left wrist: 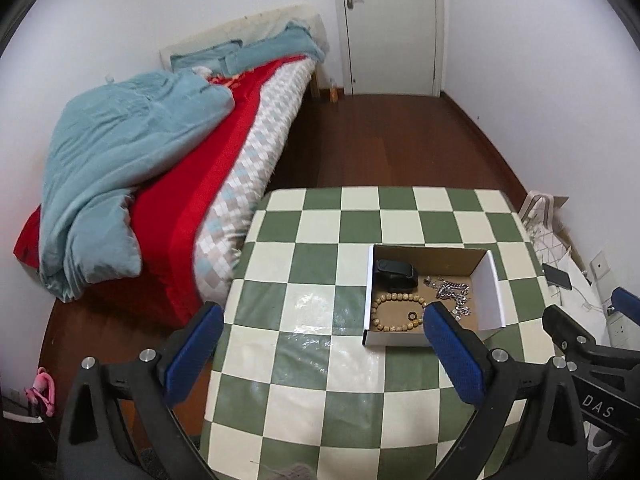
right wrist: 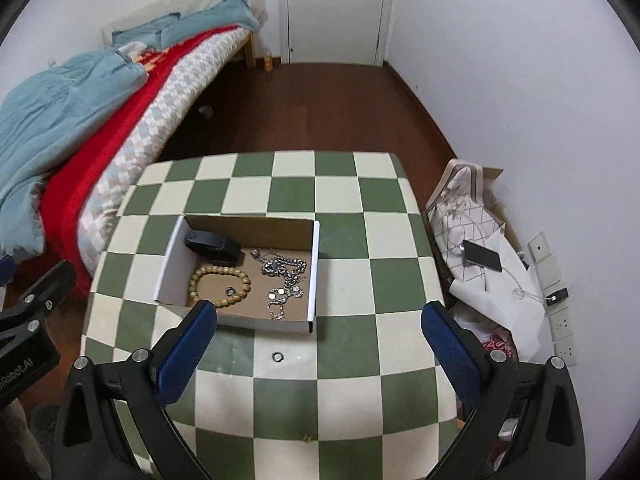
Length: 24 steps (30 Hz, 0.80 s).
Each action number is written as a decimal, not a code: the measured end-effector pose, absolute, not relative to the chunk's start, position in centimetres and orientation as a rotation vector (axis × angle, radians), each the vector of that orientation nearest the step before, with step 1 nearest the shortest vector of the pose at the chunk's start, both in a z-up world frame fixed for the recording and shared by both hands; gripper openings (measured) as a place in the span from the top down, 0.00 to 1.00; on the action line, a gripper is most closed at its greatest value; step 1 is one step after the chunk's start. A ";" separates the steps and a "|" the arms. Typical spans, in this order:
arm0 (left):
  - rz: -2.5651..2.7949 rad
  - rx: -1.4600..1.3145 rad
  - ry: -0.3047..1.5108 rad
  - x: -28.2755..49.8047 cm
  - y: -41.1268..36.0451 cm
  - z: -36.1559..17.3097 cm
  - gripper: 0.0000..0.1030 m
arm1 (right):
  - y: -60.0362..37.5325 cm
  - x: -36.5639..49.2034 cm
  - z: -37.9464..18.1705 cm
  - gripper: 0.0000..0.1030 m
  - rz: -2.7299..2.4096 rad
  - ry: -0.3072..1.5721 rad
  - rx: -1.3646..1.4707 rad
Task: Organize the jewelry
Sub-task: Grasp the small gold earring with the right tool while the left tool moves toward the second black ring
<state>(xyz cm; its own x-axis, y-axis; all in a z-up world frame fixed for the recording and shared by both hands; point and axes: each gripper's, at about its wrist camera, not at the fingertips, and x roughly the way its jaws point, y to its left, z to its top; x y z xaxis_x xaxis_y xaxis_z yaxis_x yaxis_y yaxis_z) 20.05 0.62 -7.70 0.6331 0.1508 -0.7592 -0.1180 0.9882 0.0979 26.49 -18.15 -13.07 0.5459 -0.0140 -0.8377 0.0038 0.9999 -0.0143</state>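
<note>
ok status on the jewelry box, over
Left gripper and right gripper open, empty. Box holds bead bracelet, silver chains, black watch, small ring. One ring on table outside box. Nothing blocking.

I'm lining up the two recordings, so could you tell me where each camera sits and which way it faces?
Left wrist: on the left gripper, angled down over the checkered table toward bed and door; its own open fingers show, the right gripper at right.
Right wrist: on the right gripper, same heading; open fingers, left gripper at left.
Shared: the cardboard box with bead bracelet.
</note>
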 end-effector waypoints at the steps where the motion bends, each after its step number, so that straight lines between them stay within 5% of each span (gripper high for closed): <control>1: 0.153 0.041 0.861 19.5 0.6 -7.3 0.01 | -18.1 25.9 -12.5 0.00 -0.012 0.978 -0.014; 13: 0.227 0.045 0.755 14.8 0.9 -5.0 0.01 | -17.6 19.7 -8.1 0.00 0.013 0.874 0.028; 19: 0.332 0.107 0.739 13.0 1.0 -7.7 0.01 | -19.9 17.4 -12.6 0.00 0.009 0.948 0.122; 21: 0.344 0.117 0.772 12.7 1.0 -9.6 0.01 | -20.7 16.7 -15.8 0.07 -0.007 1.000 0.134; 23: 0.349 0.111 0.811 12.6 1.1 -11.6 0.01 | -21.1 16.4 -19.5 0.45 -0.002 1.071 0.143; 24: 0.352 0.112 0.837 12.6 1.2 -12.9 0.01 | -21.3 16.4 -21.4 0.50 0.001 1.113 0.149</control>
